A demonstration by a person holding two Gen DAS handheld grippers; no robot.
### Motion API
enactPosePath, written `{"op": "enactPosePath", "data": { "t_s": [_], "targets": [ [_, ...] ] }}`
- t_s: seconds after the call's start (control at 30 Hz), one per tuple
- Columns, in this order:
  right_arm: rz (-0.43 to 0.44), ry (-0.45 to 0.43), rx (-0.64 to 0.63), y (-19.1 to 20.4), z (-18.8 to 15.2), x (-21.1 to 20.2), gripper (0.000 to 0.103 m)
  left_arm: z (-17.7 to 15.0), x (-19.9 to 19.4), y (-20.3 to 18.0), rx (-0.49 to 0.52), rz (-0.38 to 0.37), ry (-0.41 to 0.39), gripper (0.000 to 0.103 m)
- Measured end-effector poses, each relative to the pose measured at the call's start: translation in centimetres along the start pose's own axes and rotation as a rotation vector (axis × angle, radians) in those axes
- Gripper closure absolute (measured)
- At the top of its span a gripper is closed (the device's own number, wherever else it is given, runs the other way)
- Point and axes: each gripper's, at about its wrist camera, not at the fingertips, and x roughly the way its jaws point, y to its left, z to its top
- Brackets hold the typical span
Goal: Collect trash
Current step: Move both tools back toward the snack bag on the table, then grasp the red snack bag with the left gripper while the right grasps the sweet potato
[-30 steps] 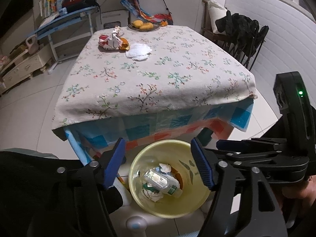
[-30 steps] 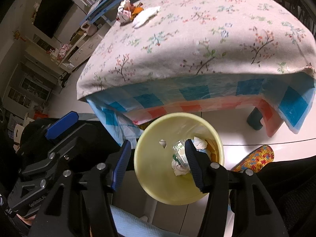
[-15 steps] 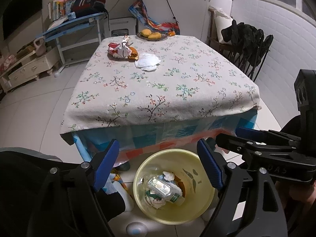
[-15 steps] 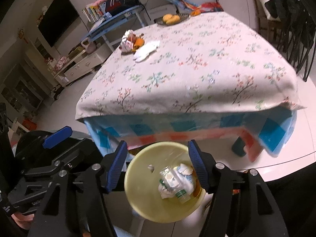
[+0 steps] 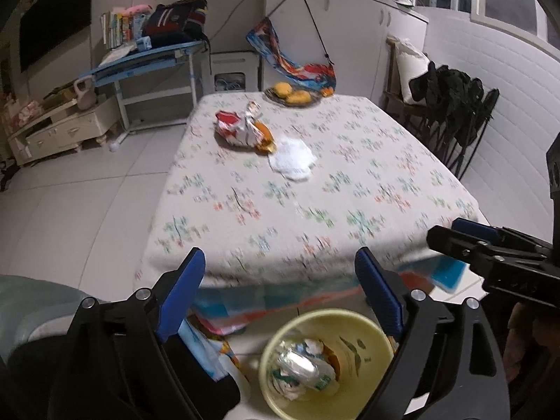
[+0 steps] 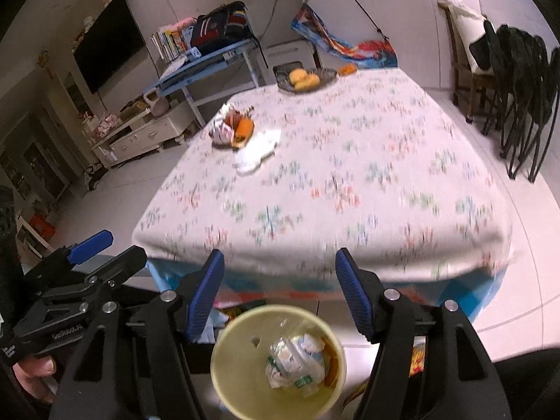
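Observation:
A yellow trash bin [image 5: 371,336] [image 6: 238,336] stands on the floor at the table's near edge, holding a crushed plastic bottle [image 5: 301,367] [image 6: 290,360] and crumpled paper. On the far part of the floral tablecloth [image 5: 315,189] lie a crumpled red-and-white wrapper [image 5: 238,129] [image 6: 224,129], an orange scrap [image 5: 264,136] [image 6: 243,129] and a white crumpled tissue [image 5: 292,159] [image 6: 257,148]. My left gripper [image 5: 280,280] is open and empty above the bin. My right gripper [image 6: 280,276] is open and empty beside it.
A plate of yellow fruit [image 5: 292,96] [image 6: 304,77] sits at the table's far edge. Dark chairs [image 5: 451,112] stand to the right. A blue desk [image 5: 147,59] and a low cabinet [image 5: 59,133] stand on the left. White tiled floor surrounds the table.
Both grippers have risen and tilted up from the bin. The table top now fills the views and the bin has dropped to the bottom edge. Both stay open and empty.

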Motion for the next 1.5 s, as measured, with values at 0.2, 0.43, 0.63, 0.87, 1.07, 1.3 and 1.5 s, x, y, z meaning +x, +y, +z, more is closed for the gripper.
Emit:
{"op": "enactPosePath", "data": {
  "t_s": [0.2, 0.43, 0.63, 0.87, 1.07, 1.3, 1.5],
  "targets": [
    [-0.004, -0.001, -0.053, 0.0, 2.6, 1.7, 0.039, 2.6, 1.9, 1.8, -0.044, 0.012, -0.004, 0.018],
    [0.006, 0.029, -0.079, 0.1, 5.4, 4.9, 0.039, 5.8, 5.0, 3.4, -0.086, 0.025, 0.001, 0.017],
    [0.017, 0.052, -0.093, 0.4, 7.1, 7.1, 0.039, 9.1, 8.9, 4.2, -0.105, 0.041, 0.012, 0.017],
    [0.021, 0.060, -0.072, -0.5, 9.2, 9.2, 0.039, 12.9, 14.6, 5.3, -0.145, 0.054, 0.046, 0.017],
    [0.024, 0.064, -0.057, -0.9, 10.7, 11.0, 0.039, 15.1, 19.2, 5.3, -0.128, 0.060, 0.074, 0.017],
    [0.038, 0.075, -0.063, -0.5, 11.9, 12.9, 0.039, 15.9, 22.0, 7.2, -0.199, 0.047, 0.111, 0.024],
    [0.049, 0.090, -0.118, 1.5, 13.3, 15.4, 0.039, 15.9, 23.8, 9.0, -0.239, 0.014, 0.165, 0.043]
  ]
}}
